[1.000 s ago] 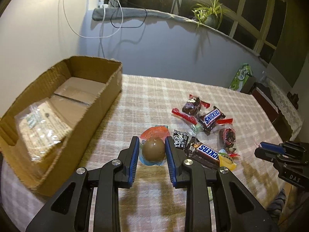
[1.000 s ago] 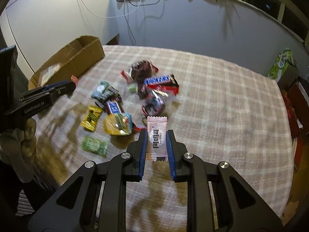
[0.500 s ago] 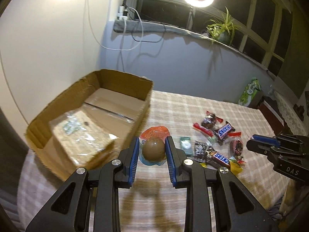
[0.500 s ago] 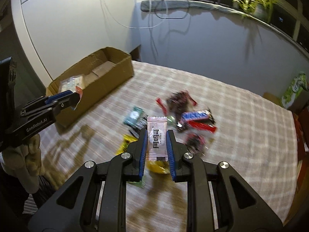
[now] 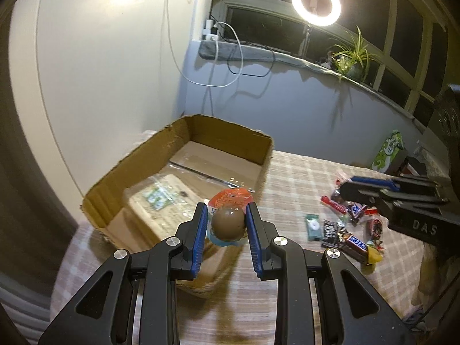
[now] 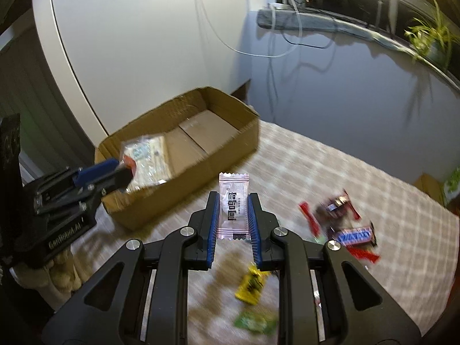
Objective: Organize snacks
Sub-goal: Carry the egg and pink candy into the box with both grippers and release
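Left wrist view: my left gripper [image 5: 227,224] pinches a brown egg snack [image 5: 228,224] in an orange-topped wrapper, both blue pads [image 5: 201,230] pressed against its sides. I hold it in the air over the near right corner of the box [image 5: 230,135], which sits on the left of the checked table [image 5: 287,178]. A clear packet [image 5: 161,201] lies flat in the near half of the box; the far half shows bare cardboard. To the right, my right gripper [image 5: 349,187] reaches in from the side; from here I cannot tell what it holds. Under and beyond it the loose snacks lie close together on the table: a Snickers bar [image 5: 355,244], a green sachet [image 5: 313,225], red-wrapped sweets [image 5: 333,205].

Right wrist view: my right gripper [image 6: 233,215] squeezes a pink sachet [image 6: 233,210] with dark print between its pads, upright, held above the table [image 6: 345,172] just right of the box [image 6: 184,169]. My left gripper [image 6: 123,172] shows at the left edge, its tip at the near end of the box above the clear packet [image 6: 146,155], an orange bit of wrapper showing at the tip. On the table to my right lie a blue bar [image 6: 355,235] and red-wrapped sweets [image 6: 336,204]; nearer, blurred, a yellow packet [image 6: 251,284] and a green one [image 6: 254,322].
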`<state>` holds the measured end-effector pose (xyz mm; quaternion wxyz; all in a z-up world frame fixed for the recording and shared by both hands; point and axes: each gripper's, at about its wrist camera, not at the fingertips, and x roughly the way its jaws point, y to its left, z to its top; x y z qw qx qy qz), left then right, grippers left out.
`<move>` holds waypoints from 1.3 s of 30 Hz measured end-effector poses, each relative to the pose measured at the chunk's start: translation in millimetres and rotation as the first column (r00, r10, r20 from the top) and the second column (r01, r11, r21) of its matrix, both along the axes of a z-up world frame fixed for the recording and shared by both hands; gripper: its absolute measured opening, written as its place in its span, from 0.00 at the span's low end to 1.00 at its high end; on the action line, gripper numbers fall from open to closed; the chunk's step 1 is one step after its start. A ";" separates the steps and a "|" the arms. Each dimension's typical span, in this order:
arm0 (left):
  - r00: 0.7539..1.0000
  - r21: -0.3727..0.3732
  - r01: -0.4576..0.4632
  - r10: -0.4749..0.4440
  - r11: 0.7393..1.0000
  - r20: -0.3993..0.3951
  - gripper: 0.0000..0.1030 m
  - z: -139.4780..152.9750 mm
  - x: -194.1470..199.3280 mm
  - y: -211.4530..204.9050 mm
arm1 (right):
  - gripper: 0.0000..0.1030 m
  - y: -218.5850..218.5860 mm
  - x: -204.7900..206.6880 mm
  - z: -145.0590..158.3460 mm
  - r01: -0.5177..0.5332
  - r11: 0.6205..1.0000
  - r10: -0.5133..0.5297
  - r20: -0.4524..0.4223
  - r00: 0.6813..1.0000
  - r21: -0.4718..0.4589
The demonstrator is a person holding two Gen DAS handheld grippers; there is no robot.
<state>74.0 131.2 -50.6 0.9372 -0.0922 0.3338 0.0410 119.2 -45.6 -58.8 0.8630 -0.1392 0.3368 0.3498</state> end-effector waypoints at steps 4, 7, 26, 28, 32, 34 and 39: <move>1.000 0.003 -0.017 0.017 1.000 0.003 0.25 -1.9 -1.5 10.7 | 0.20 28.1 8.1 1.9 -0.034 0.999 0.034 -0.005 0.999 -0.003; 1.000 0.001 -0.025 0.025 1.000 0.003 0.25 -3.4 -2.8 18.0 | 0.20 44.4 13.4 1.8 -0.053 0.999 0.053 -0.004 0.999 -0.006; 1.000 -0.014 -0.027 0.027 1.000 -0.012 0.26 -13.5 1.6 35.8 | 0.20 112.8 56.4 -23.6 -0.092 0.995 0.089 -0.071 0.993 -0.038; 1.000 -0.016 -0.028 0.028 0.999 -0.009 0.27 -13.0 1.5 36.6 | 0.20 114.8 57.4 -25.1 -0.095 0.995 0.092 -0.074 0.993 -0.042; 1.000 -0.012 -0.029 0.029 1.000 -0.010 0.30 -14.0 1.8 36.0 | 0.20 119.1 56.8 -26.5 -0.108 0.993 0.104 -0.070 0.992 -0.050; 1.000 -0.006 -0.030 0.029 1.000 -0.011 0.32 -14.2 1.9 35.1 | 0.29 120.3 57.2 -27.7 -0.109 0.993 0.105 -0.070 0.992 -0.054; 0.999 0.003 -0.036 0.036 0.999 0.006 0.50 -11.0 -0.8 33.3 | 0.71 118.1 57.0 -24.1 -0.096 0.995 0.094 -0.048 0.994 -0.033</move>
